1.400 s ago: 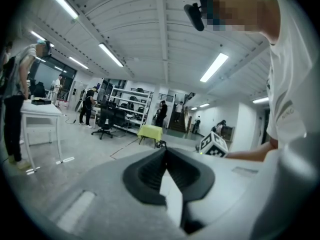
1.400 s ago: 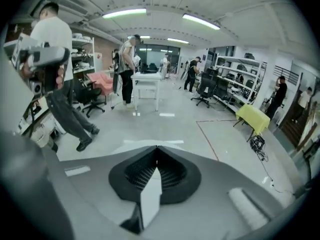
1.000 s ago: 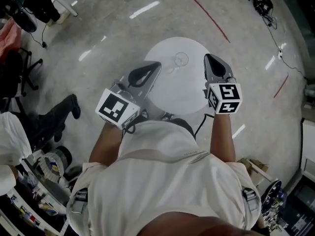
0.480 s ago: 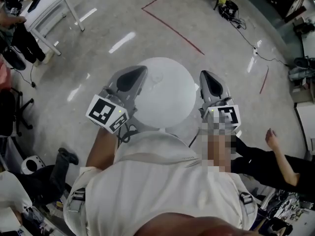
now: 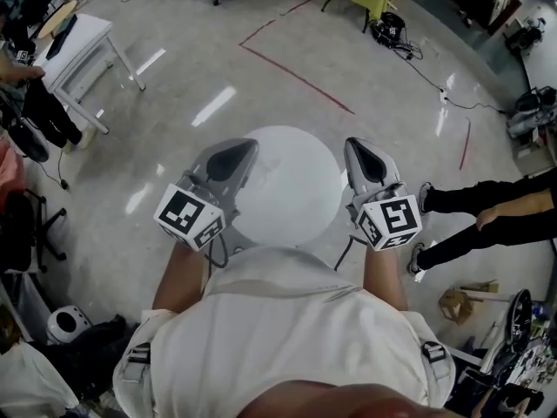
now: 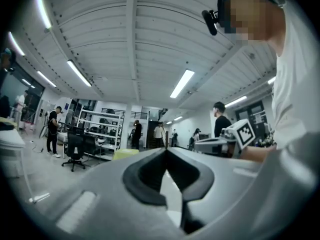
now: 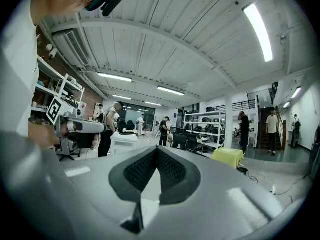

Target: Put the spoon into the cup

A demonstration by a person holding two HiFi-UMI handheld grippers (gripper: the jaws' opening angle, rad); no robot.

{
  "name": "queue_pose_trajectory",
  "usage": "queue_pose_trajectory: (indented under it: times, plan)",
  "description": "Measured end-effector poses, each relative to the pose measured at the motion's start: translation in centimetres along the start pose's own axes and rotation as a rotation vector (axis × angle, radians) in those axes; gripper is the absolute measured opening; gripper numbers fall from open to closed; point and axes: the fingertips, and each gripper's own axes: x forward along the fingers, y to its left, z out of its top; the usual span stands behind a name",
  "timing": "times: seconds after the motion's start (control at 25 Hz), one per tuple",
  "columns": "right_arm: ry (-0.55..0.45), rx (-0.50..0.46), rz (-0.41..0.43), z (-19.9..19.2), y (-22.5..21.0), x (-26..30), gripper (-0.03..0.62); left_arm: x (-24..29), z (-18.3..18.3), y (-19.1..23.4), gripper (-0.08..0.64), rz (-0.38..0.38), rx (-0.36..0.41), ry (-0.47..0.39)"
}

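**Evidently both grippers closed, nothing held**

Head view: a round white table (image 5: 287, 194) stands on a pale glossy floor. The left gripper (image 5: 250, 144) hangs over the table's left edge and the right gripper (image 5: 349, 142) over its right edge, both pointing away from the person, well apart. A faint glassy ring on the tabletop, just beside the left gripper's tip, may be the cup (image 5: 271, 152); it is too dim to be sure. The spoon cannot be made out. Another person's legs (image 5: 470, 200) reach in from the right.

Left gripper view: the two jaws meet at their tips with nothing between them. The camera looks level across a hall with shelves and standing people.

Right gripper view: its jaws also touch at the tips and grip nothing. Beyond them, a yellow-green table (image 7: 227, 157) stands on the floor to the right.
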Motion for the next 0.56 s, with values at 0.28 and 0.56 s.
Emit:
queue_pose_trajectory:
  times: [0.28, 0.56]
  plan:
    - [-0.008, -0.044, 0.050, 1.2, 1.1, 1.1, 0.005, -0.3, 0.8, 0.1, 0.000, 0.004, 0.010, 0.008]
    - [-0.012, -0.045, 0.075, 0.9, 0.7, 1.8, 0.006, 0.3, 0.2, 0.2, 0.000, 0.002, 0.025, 0.032]
